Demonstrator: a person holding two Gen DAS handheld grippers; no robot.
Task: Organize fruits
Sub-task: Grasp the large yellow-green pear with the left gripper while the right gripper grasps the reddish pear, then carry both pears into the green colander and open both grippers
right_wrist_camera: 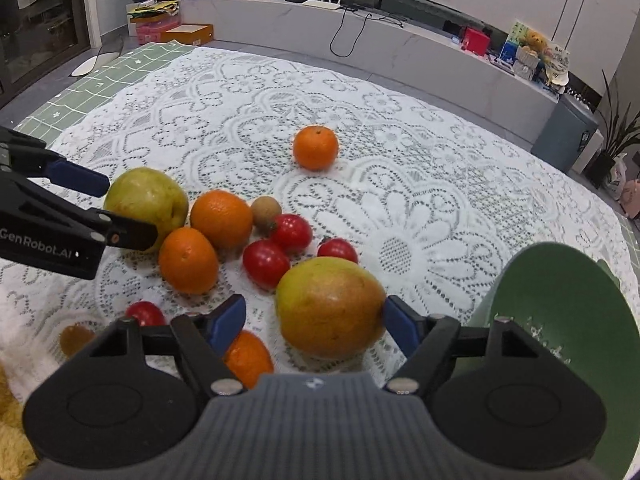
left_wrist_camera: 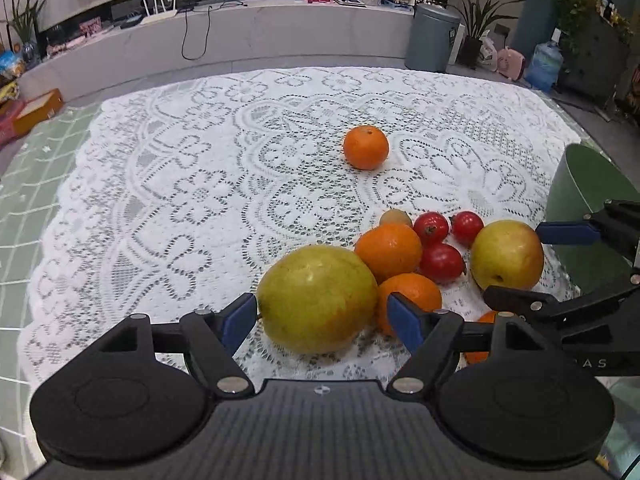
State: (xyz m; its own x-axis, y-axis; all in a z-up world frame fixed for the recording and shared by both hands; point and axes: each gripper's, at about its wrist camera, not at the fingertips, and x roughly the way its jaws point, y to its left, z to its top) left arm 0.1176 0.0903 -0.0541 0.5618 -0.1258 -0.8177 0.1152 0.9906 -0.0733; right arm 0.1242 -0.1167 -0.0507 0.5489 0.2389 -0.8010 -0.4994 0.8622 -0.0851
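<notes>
Each tool [left_wrist_camera: 322,320] [right_wrist_camera: 314,320] agape — astride a pear [left_wrist_camera: 316,298] [right_wrist_camera: 330,306]

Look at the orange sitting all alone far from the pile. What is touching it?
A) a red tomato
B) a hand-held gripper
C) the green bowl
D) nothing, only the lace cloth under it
D: the lone orange sits by itself on the lace cloth, well apart from the fruit pile, the green bowl and both grippers.

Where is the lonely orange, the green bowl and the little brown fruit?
lonely orange [right_wrist_camera: 315,148], right wrist view, middle of its peel.
green bowl [right_wrist_camera: 560,304], right wrist view, inner wall.
little brown fruit [right_wrist_camera: 265,209], right wrist view, its top.
</notes>
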